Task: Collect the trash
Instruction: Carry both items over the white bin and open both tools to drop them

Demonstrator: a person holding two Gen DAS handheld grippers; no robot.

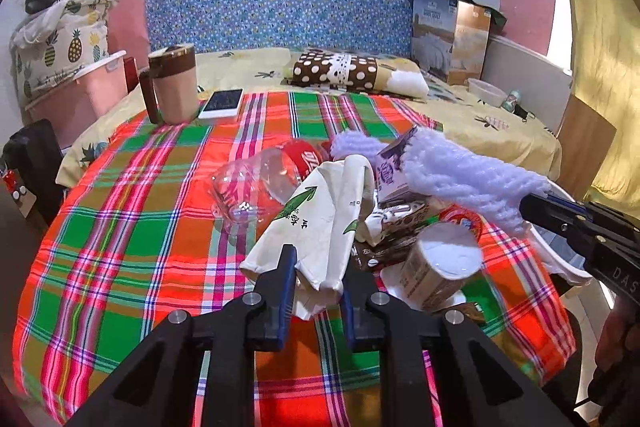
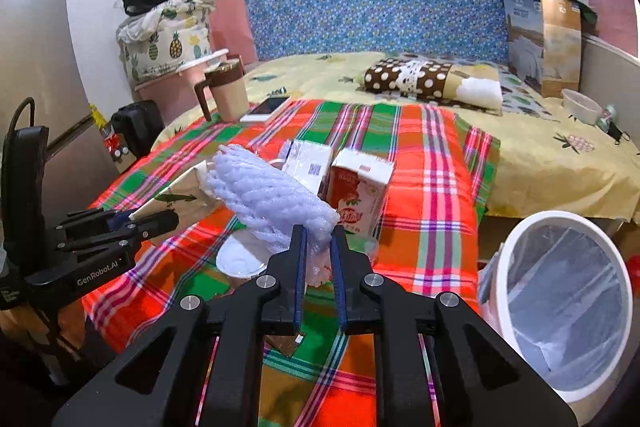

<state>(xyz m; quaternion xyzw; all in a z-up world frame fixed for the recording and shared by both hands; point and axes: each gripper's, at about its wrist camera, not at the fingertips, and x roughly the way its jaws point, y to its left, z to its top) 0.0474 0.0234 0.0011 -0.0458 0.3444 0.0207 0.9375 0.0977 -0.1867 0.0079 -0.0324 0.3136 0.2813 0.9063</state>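
My left gripper is shut on a flattened white paper cup with green print, held above the plaid cloth; it also shows in the right wrist view. My right gripper is shut on a lavender foam net sleeve, which also shows in the left wrist view. Under them lies a trash pile: a clear plastic bottle with a red label, a round paper tub, wrappers and milk cartons. A white trash bin with a clear liner stands low at the right.
The plaid cloth covers the near end of a bed. A brown-lidded mug and a white phone lie at its far left. A polka-dot pillow, a cardboard box and a plastic bowl sit farther back.
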